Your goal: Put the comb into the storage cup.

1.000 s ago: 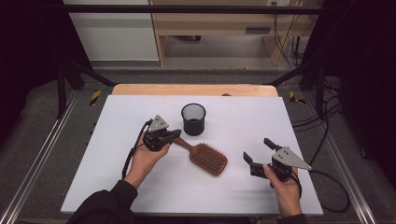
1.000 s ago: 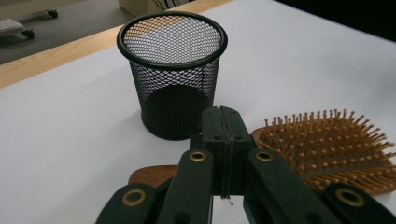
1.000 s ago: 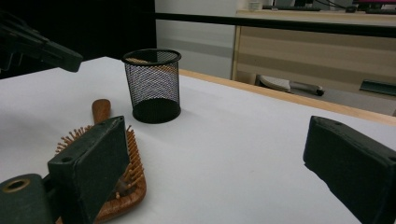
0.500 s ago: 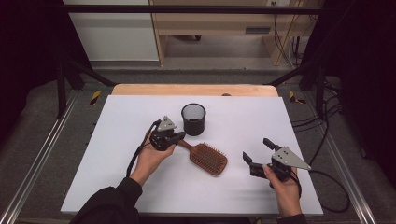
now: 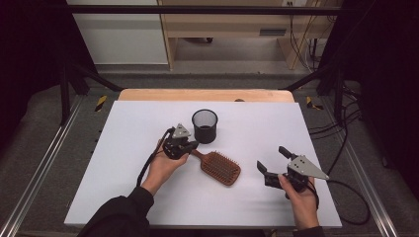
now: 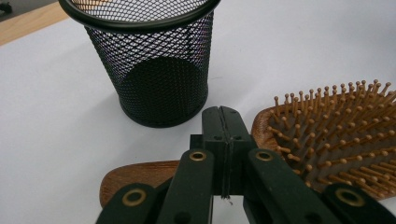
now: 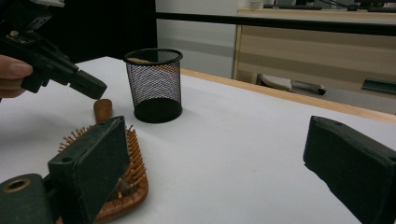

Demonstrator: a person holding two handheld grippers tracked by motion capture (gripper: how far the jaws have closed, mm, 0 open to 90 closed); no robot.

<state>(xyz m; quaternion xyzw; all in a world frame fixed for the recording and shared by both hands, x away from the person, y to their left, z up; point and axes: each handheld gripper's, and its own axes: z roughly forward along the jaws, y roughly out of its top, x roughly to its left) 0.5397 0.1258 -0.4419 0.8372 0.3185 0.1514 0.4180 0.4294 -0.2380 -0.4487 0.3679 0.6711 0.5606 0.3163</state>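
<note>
A wooden paddle hairbrush [image 5: 221,168] lies bristles-up mid-table, its handle [image 6: 140,173] pointing toward the left hand. My left gripper [image 5: 191,145] hovers just over that handle, its jaws pressed together with nothing between them; the left gripper view shows the closed tips [image 6: 223,117] over the neck of the brush [image 6: 336,135]. From the right gripper view, the left gripper [image 7: 91,87] hangs a little above the handle end [image 7: 102,109]. A black mesh cup [image 5: 204,126] stands upright just behind. My right gripper [image 5: 271,158] rests open to the right of the brush head, empty [image 7: 219,163].
The white table top [image 5: 123,163] has free room on the left and at the back right. A wooden edge [image 5: 202,95] runs along its far side. A cable [image 5: 353,197] trails off the right gripper. Metal rails [image 5: 44,163] flank the table.
The left gripper has shifted right and slightly down, coming over the brush handle closer to the mesh cup. The right gripper and the brush have stayed put.
</note>
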